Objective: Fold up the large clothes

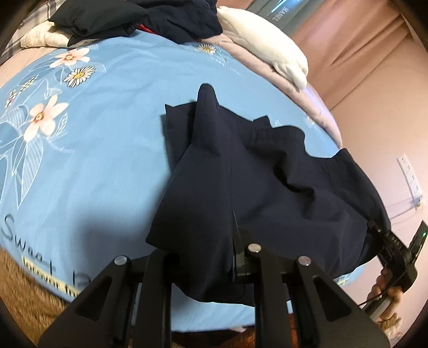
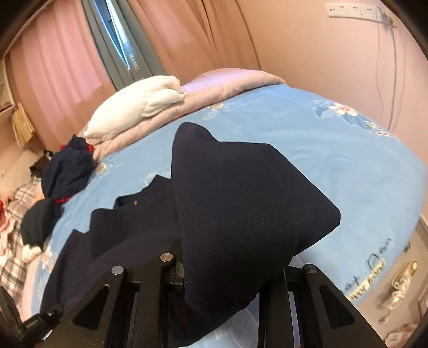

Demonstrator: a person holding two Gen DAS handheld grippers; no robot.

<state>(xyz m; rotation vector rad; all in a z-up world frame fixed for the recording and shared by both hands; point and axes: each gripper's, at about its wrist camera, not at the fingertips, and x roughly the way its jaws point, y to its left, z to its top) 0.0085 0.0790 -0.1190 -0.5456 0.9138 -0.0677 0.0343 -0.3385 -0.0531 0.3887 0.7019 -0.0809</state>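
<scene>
A dark navy garment point(image 1: 240, 171) lies partly folded on the blue flowered bedsheet point(image 1: 107, 133), its near edge lifted. My left gripper point(image 1: 235, 257) is shut on that near edge, with cloth draped over the fingers. In the right wrist view the same garment point(image 2: 235, 214) hangs in a peak over my right gripper point(image 2: 184, 273), which is shut on another part of the edge. The right gripper also shows in the left wrist view point(image 1: 374, 227) at the far right, held by a hand, with cloth covering its tips.
A pile of dark clothes point(image 1: 149, 18) lies at the far side of the bed. A white pillow point(image 1: 267, 48) and a pink quilt point(image 2: 214, 88) lie beyond. Pink curtains point(image 2: 61, 67) and a wall power strip point(image 2: 353, 12) stand behind.
</scene>
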